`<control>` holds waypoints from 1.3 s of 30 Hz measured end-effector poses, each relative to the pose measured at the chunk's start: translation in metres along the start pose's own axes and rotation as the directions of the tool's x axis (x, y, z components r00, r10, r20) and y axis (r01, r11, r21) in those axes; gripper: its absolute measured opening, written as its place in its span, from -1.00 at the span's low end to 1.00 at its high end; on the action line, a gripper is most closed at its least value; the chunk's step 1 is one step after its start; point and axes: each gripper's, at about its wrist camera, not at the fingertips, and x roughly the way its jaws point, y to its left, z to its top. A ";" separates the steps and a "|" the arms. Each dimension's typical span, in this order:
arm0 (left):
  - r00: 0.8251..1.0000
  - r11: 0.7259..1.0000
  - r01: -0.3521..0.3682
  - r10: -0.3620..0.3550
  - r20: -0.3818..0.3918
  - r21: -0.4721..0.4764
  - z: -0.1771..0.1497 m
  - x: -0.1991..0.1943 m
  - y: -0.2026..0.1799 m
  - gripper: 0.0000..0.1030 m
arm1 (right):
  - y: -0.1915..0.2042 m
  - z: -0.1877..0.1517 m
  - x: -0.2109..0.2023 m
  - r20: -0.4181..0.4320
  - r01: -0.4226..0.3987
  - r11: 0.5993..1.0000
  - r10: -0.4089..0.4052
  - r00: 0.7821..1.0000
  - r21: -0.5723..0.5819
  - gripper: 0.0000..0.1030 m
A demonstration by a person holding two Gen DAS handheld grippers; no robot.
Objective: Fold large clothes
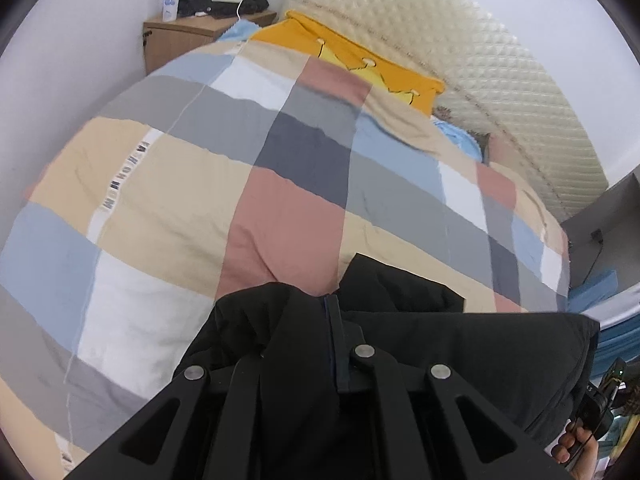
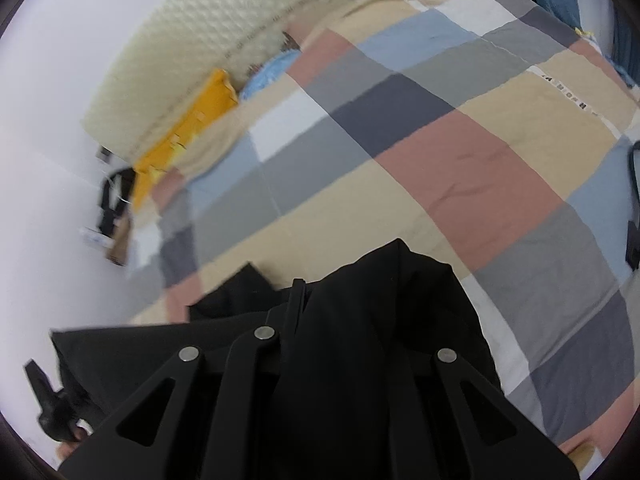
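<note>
A large black garment [image 1: 440,340] hangs bunched over a bed with a checked duvet [image 1: 280,208]. In the left wrist view my left gripper [image 1: 316,364] is shut on a fold of the black garment, and cloth drapes over its fingers and hides the tips. The right wrist view shows my right gripper [image 2: 348,344] shut on another part of the same black garment [image 2: 380,300], with the fabric piled over the jaws. The garment stretches sideways between the two grippers, above the near part of the duvet [image 2: 460,168].
A yellow pillow [image 1: 360,60] and a pale quilted headboard [image 1: 480,60] lie at the far end. A wooden nightstand [image 1: 180,36] with a bottle and dark items stands at the far left. A hand [image 1: 572,444] holding the other gripper shows at the lower right.
</note>
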 end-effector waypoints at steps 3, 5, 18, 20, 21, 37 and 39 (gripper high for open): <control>1.000 0.999 -0.025 0.025 0.001 0.022 0.000 0.028 -0.005 -0.83 | -0.006 0.006 0.032 -0.023 0.030 1.000 -0.030 0.999 0.005 -0.76; 0.998 0.998 -0.053 0.054 -0.010 0.036 -0.004 0.050 -0.008 -0.83 | -0.009 0.007 0.049 -0.040 0.036 0.999 -0.036 0.999 0.000 -0.76; 0.998 0.996 -0.069 0.069 -0.003 0.048 -0.008 0.100 -0.018 -0.83 | -0.036 -0.002 0.112 -0.089 -0.044 0.997 0.049 0.995 0.060 -0.74; 0.999 0.999 -0.040 0.040 -0.009 0.032 -0.011 0.095 -0.012 -0.83 | -0.036 -0.008 0.109 -0.071 -0.056 0.996 0.061 0.996 0.070 -0.69; 1.000 1.000 -0.019 0.019 -0.023 0.023 -0.012 0.093 -0.009 -0.83 | -0.037 -0.012 0.106 -0.062 -0.067 0.995 0.072 0.995 0.077 -0.68; 0.977 0.979 0.195 -0.188 0.100 -0.061 -0.036 -0.072 0.095 0.30 | -0.053 -0.018 -0.016 0.113 -0.185 0.974 0.171 0.979 0.134 0.58; 0.975 0.989 0.143 -0.147 0.164 0.037 -0.045 -0.093 0.076 0.30 | -0.046 -0.016 -0.039 0.159 -0.164 0.982 0.148 0.976 0.093 0.62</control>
